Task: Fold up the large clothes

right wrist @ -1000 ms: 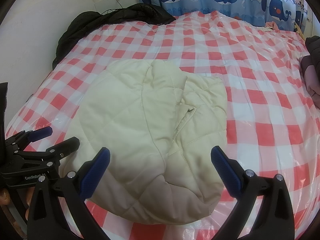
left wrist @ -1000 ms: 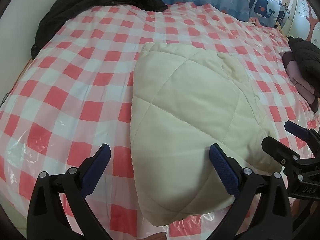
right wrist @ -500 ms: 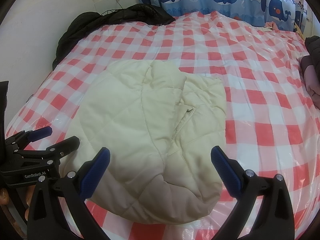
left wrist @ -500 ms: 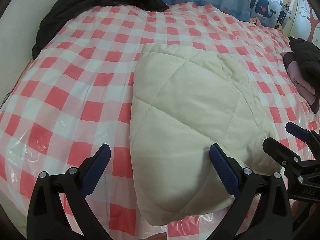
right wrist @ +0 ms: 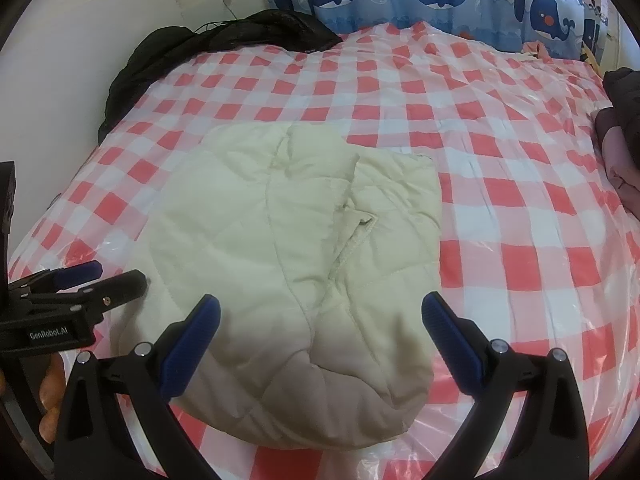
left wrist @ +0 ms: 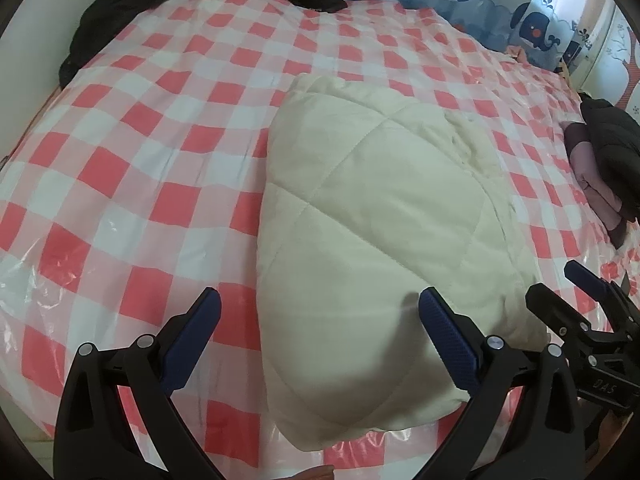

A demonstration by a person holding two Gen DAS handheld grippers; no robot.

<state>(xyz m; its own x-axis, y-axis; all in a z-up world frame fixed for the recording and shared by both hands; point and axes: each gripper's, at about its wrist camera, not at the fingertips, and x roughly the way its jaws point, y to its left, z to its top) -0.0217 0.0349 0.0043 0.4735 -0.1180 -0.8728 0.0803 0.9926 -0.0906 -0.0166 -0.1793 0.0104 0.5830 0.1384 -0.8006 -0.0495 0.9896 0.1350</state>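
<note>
Black gripper (left wrist: 316, 316) frames — blue ribbed pads (left wrist: 448, 344), silver screws (left wrist: 496, 343), "GenRobot.AI" lettering.

The dark clothes pile (left wrist: 612, 148) is cut off by the frame edge; the hand (right wrist: 50, 396) is mostly hidden.

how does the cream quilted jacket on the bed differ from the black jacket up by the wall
The cream quilted jacket is folded into a compact bundle; the black jacket lies in a loose, unfolded heap. The cream quilted jacket sits mid-bed just ahead of the open left gripper and open right gripper; the black jacket lies at the far edge against the wall. Both rest on the red-and-white checked plastic cover.
</note>
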